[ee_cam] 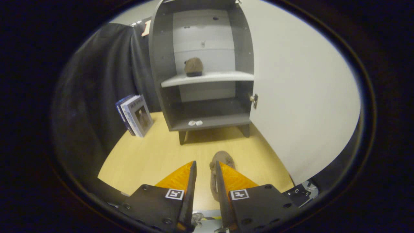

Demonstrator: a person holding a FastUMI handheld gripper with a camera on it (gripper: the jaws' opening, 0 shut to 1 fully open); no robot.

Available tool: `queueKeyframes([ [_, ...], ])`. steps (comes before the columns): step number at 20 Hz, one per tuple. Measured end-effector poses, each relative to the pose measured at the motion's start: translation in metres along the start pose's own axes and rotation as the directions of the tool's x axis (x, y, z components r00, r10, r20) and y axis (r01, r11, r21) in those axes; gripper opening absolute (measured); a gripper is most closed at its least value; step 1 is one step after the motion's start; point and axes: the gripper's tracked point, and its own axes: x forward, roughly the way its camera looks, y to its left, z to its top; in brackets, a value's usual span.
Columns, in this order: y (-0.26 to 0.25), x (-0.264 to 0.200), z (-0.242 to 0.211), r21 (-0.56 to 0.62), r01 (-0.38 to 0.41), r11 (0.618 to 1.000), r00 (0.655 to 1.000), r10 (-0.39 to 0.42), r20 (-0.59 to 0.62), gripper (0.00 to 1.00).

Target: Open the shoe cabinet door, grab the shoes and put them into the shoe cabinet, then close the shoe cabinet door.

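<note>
Right now my tongs [206, 166] sit low over the pale wooden surface [152, 155], their two fingers set a narrow gap apart. A fuzzy brown slipper [223, 158] lies on the surface between the fingers and just ahead of their tips, its toe pointing away from me; the right finger covers part of it, and I cannot tell whether both fingers are pressing on it or only framing it. Well beyond the tongs stands the dark grey shoe cabinet [202, 64], raised on short legs. Its large white door [300, 90] is swung wide to the right, with a small metal knob [254, 99] at its inner edge. On the cabinet's light middle shelf [210, 77] rests a second brown slipper [193, 67]. A small white scrap [195, 123] lies on the front of the bottom shelf. Left of the cabinet, a few blue and white books [135, 115] lean against the black cloth wall [97, 84].
</note>
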Motion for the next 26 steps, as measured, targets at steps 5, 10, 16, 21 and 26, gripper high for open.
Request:
queueKeyframes([
  [5, -0.004, 0.059, -0.057, 0.036, 0.033, 0.999, 0.99, -0.028, -0.137, 0.41],
  [10, -0.011, 0.096, -0.095, 0.004, 0.063, 0.998, 0.974, -0.06, -0.218, 0.42],
  [16, -0.017, 0.132, -0.11, -0.032, 0.085, 0.996, 0.965, -0.09, -0.245, 0.42],
  [21, -0.016, 0.153, -0.105, -0.061, 0.092, 0.994, 0.971, -0.103, -0.217, 0.42],
  [26, -0.018, 0.161, -0.108, -0.063, 0.108, 0.992, 0.965, -0.12, -0.232, 0.29],
])
